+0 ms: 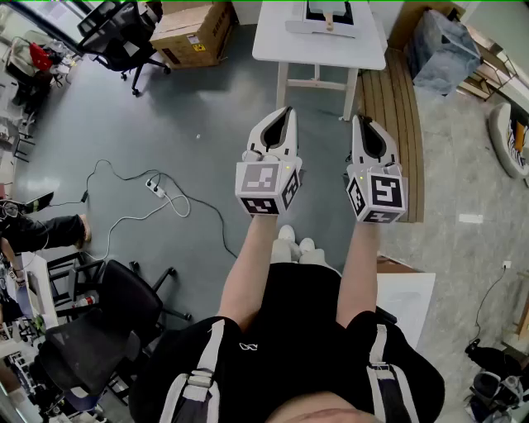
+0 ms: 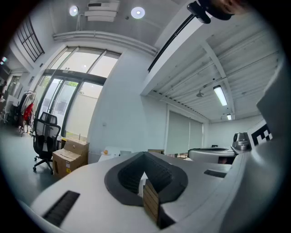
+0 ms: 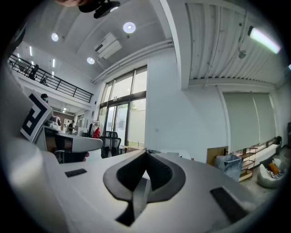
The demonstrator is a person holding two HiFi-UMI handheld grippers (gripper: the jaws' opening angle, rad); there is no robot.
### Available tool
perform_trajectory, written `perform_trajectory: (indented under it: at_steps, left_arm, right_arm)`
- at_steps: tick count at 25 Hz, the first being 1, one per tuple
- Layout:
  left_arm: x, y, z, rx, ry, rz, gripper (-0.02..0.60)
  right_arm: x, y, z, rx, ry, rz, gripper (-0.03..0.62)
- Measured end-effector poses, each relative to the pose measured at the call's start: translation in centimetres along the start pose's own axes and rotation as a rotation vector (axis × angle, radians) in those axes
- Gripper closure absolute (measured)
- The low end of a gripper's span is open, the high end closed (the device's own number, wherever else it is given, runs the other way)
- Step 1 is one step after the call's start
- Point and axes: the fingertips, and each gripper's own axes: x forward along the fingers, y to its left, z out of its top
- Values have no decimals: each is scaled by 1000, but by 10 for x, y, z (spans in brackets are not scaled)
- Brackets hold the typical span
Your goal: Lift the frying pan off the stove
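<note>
— So, where is the pan?

— I can't see it for sure. No pan and no stove shows plainly. The person (image 1: 291,330) stands on the grey floor (image 1: 207,107), well apart from a white table (image 1: 273,43). A grey thing (image 1: 329,16) sits at the far edge of that table. It is cut off, so I can't tell what it is.

— What do the grippers do?

— The left gripper (image 1: 286,111) is closed tight, with nothing in it. The right gripper (image 1: 358,120) is closed tight too, and empty. Both are held out in front of the person, side by side, up in the air, pointing at the table.

— So the lift is not begun?

— I think not. The person has to get to the stove first. And the jaws must open before they can grab.

— Will the pan be hard to lift?

— A bit, I guess. A pan is hard metal and does not bend. It is most likely heavy at the round end, so it wants to tip down.

— Where is the best spot to grab?

— On the handle, I think, close to the round part. Then it tips less. A smooth handle can slide or turn in two small jaws, so a firm squeeze is good. The other gripper could hold the rim to help.
</note>
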Motion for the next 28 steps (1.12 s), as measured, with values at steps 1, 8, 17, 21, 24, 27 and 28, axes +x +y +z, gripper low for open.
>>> perform_trajectory:
  at_steps: [1,8,17,21,24,27,28]
  left_arm:
    - [2,2,1,-2,-2,-3,583]
    - [16,17,4,-31,-16,-13,583]
    - [9,60,20,-74,-71,12,583]
    - [3,93,17,-104,-64,50,583]
    - [4,108,21,-114,-56,58,583]
    - [10,115,30,-128,-78,49,583]
    - [12,116,32,-133,-87,45,583]
  right_arm:
    - [3,0,0,-3,1,-1,597]
    - [20,-1,1,22,-4,-16,595]
    - [39,14,21,40,-48,-25,595]
    - [52,36,22,23,-38,1,595]
    - [59,40,31,20,-37,-5,595]
    - [62,40,42,-4,-51,-15,595]
    - [62,39,45,-14,-59,-20,595]
